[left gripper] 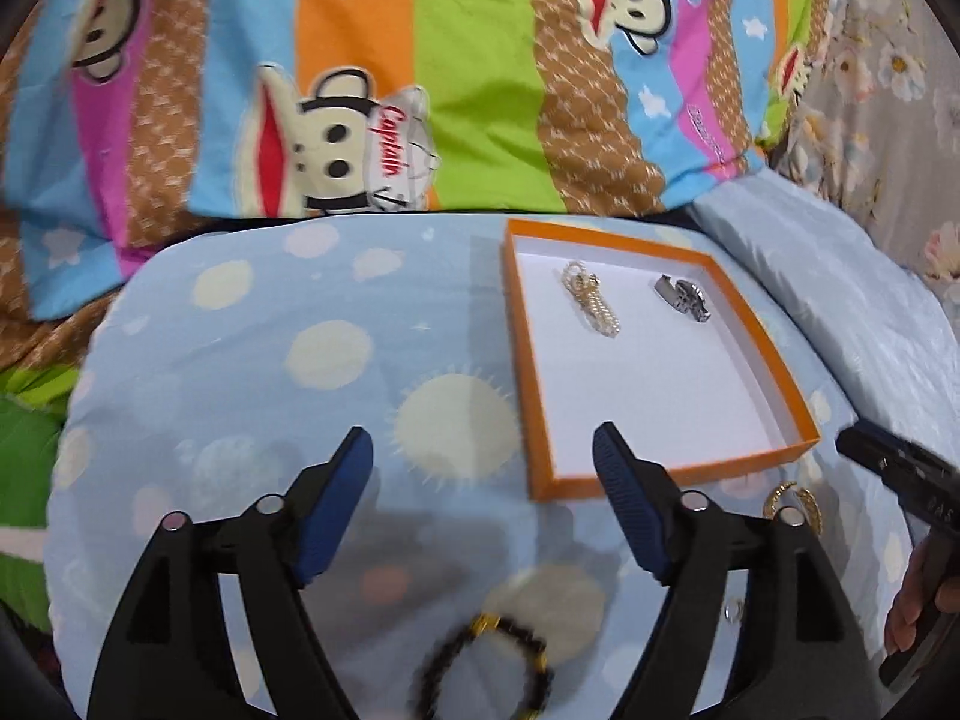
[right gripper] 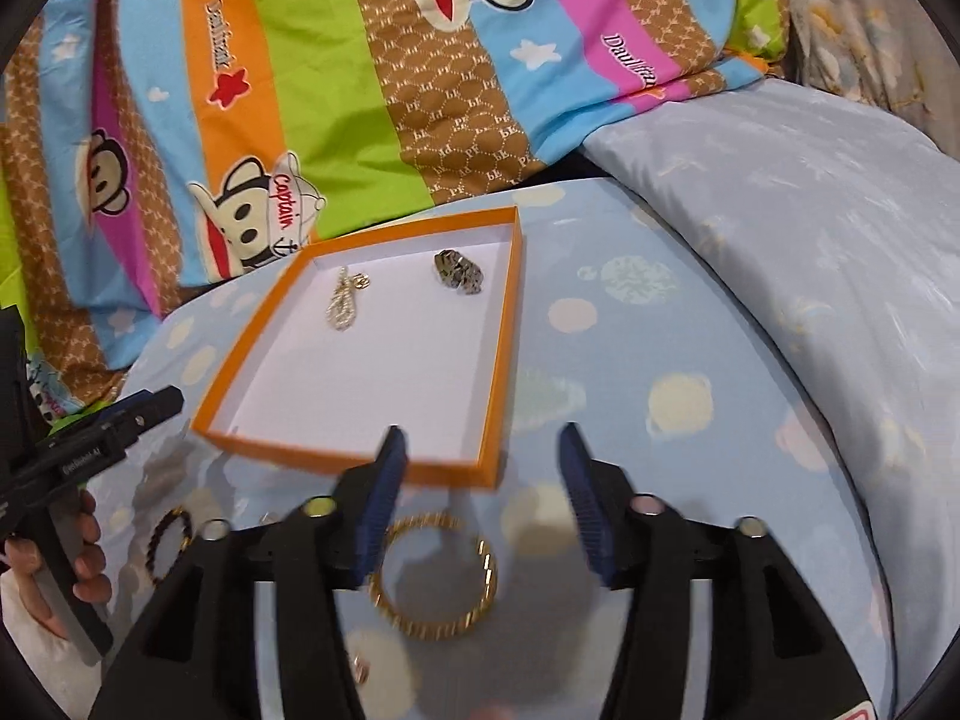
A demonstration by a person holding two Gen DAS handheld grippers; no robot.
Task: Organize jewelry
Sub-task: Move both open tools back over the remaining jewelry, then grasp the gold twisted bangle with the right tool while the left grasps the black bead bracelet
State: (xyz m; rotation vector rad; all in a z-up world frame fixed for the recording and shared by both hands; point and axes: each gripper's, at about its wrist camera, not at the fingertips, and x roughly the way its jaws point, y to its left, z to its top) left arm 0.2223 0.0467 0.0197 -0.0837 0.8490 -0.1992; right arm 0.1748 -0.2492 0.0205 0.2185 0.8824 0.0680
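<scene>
While both grippers hover with jaws spread wide and holding nothing, an orange-rimmed box (left gripper: 654,354) sits on a pale blue cushion (left gripper: 252,360) printed with cream circles, right of centre in the left wrist view and left of centre in the right wrist view. Inside the box, toward its far edge, lie a pale gold chain (left gripper: 591,297) and, apart from it to the right, a dark silver metal piece (left gripper: 684,295), too small to identify. Low in the left wrist view, between the arms of the left gripper (left gripper: 483,450), a dark beaded bracelet (left gripper: 480,669) with gold spacers rests on the cushion. Low in the right wrist view, a gold bangle (right gripper: 433,576) lies on the cushion in front of the box, partly hidden behind the left finger of the right gripper (right gripper: 483,450). A small ring (right gripper: 360,669) lies near the bottom edge, blurred. Behind the cushion, across the top of both views, spreads a striped cartoon-monkey quilt (left gripper: 468,90); a light blue pillow (right gripper: 810,240) fills the right side of the right wrist view
</scene>
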